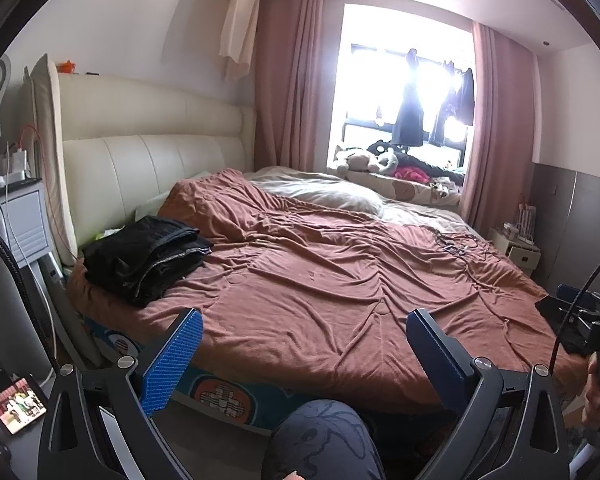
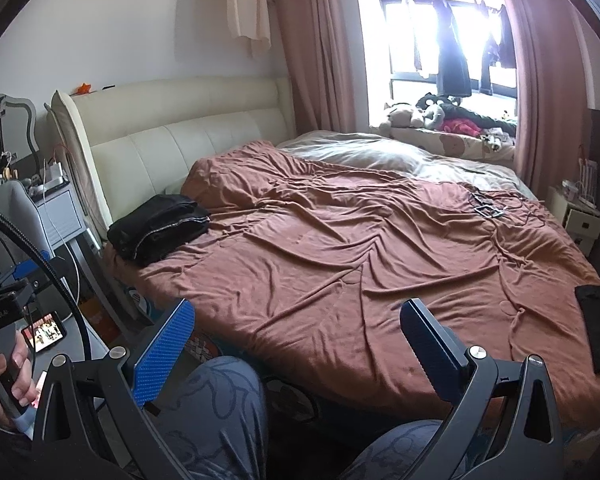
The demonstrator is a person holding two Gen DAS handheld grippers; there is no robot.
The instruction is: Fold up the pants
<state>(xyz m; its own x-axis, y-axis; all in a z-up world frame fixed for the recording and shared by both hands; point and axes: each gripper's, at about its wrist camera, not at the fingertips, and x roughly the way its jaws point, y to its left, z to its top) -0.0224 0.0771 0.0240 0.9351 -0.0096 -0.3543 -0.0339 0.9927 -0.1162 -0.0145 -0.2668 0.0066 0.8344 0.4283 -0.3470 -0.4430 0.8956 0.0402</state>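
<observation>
Nearest to me, my left gripper (image 1: 300, 344) has its two blue-padded fingers spread wide with nothing between them, and my right gripper (image 2: 296, 332) stands the same, spread and empty; both hang above the person's knees in blue patterned trousers (image 2: 220, 400), just before the near edge of the bed. Beyond them lies the wrinkled rust-brown bed cover (image 1: 320, 280), bare in its middle part. Further, at the left corner near the cream padded leather headboard (image 1: 160, 128), rests the pile of black folded pants (image 1: 148, 256), seen also from the right wrist (image 2: 160, 226). From both grippers the pile lies forward and to the left, and its long axis seems to run obliquely, from the near-left side of the bed toward the middle. I judge the left gripper is the nearer one, so it should reach first. At the right bed edge a flat black object (image 2: 598, 328) lies; whether it is another garment I cannot tell. Far behind, the bright window (image 1: 404, 92) has dark clothes hanging.
</observation>
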